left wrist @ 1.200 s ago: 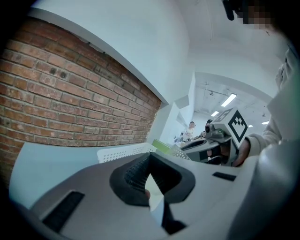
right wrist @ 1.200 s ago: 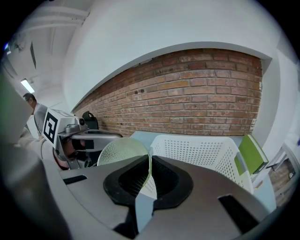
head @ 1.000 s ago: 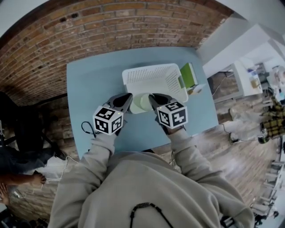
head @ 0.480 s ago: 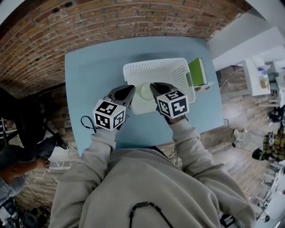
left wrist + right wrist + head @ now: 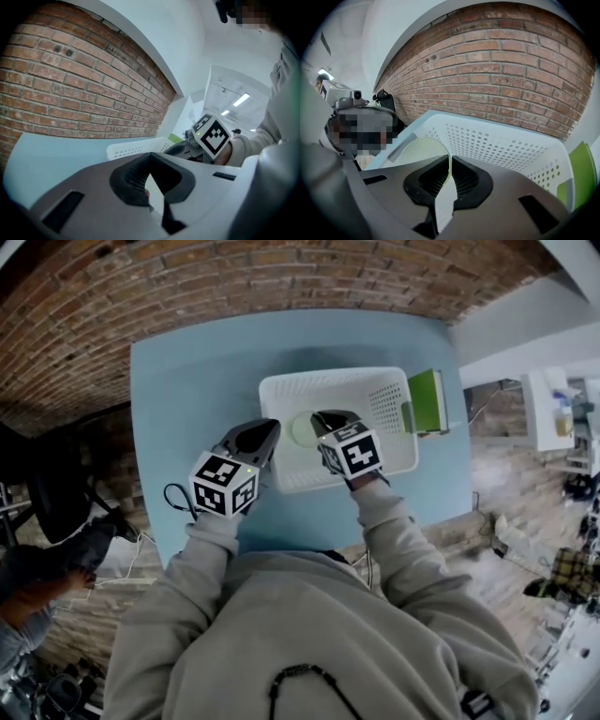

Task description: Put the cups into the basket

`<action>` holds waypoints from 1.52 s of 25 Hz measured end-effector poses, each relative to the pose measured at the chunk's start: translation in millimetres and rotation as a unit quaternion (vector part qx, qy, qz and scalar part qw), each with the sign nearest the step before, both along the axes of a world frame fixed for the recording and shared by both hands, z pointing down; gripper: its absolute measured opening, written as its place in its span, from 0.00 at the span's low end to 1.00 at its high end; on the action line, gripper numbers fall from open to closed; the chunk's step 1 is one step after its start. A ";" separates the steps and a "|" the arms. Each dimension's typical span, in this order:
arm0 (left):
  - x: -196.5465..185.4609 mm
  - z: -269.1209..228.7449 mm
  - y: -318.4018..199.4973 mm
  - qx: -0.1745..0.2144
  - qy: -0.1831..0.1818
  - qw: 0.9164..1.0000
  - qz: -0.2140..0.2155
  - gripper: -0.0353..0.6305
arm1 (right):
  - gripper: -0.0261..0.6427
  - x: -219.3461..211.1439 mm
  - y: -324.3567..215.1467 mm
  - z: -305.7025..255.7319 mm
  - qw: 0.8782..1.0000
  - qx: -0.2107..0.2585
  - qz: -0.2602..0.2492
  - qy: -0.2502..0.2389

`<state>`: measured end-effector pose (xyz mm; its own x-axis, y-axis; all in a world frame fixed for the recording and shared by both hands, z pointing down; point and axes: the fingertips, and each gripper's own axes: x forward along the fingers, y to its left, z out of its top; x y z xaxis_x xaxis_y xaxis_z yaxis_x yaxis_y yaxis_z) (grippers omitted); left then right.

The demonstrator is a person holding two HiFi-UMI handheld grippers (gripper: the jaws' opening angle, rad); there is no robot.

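Cup [image 5: 303, 429] hung pinched by its rim in right gripper [image 5: 322, 420] over white perforated basket [image 5: 281, 390]; left gripper [image 5: 266, 430] was closed, empty.

Basket [image 5: 384, 404] walls block the sides; its top stands open.

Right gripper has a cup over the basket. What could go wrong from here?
1. The right gripper pinches only the thin wall of the pale green cup, so it may swing or slip early.
2. The cup hangs near the left wall of the white basket; released there, it might catch the rim and tip onto the table.
3. The left gripper sits close beside the cup and could knock it.
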<state>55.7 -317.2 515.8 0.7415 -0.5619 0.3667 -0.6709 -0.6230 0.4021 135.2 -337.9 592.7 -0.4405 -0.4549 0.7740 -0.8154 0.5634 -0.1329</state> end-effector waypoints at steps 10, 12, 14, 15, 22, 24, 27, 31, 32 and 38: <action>4.5 27.1 -0.8 -0.029 0.004 1.000 0.007 0.05 | 0.09 -12.0 -14.5 62.8 0.998 -0.052 -0.027 0.030; 3.8 28.9 -2.5 -0.031 0.005 1.000 0.006 0.05 | 0.09 -11.5 -16.3 70.3 0.997 -0.056 -0.028 0.037; 2.4 30.5 -4.0 -0.031 0.005 1.000 0.004 0.05 | 0.09 -11.5 -13.1 80.9 0.996 -0.071 -0.030 0.039; 1.5 32.2 -4.3 -0.031 0.004 0.999 0.003 0.05 | 0.09 -11.9 -12.2 84.5 0.996 -0.075 -0.029 0.040; 0.7 37.9 -5.1 -0.038 0.006 0.999 0.001 0.05 | 0.09 -13.3 -12.1 95.1 0.995 -0.083 -0.031 0.046; 0.9 38.6 -5.4 -0.036 0.006 0.999 0.001 0.05 | 0.09 -11.5 -9.1 100.7 0.994 -0.090 -0.030 0.046; -1.6 40.3 -4.8 -0.037 0.003 0.999 -0.001 0.05 | 0.09 -9.8 -5.2 107.6 0.994 -0.097 -0.027 0.047; -1.2 43.8 -4.6 -0.042 0.001 0.999 -0.001 0.05 | 0.09 -7.4 -7.4 109.4 0.994 -0.095 -0.024 0.054; -1.0 45.1 -4.0 -0.043 0.000 0.999 0.001 0.05 | 0.09 -6.5 -6.9 110.7 0.993 -0.097 -0.024 0.056; -1.8 47.4 -3.9 -0.049 0.004 0.999 0.000 0.05 | 0.22 -7.8 -5.2 115.0 0.993 -0.103 -0.028 0.055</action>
<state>53.9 -321.0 563.3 0.7442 -0.5244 0.4137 -0.6679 -0.5801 0.4663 127.3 -343.1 707.7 -0.3679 -0.2585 0.8932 -0.7990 0.5792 -0.1615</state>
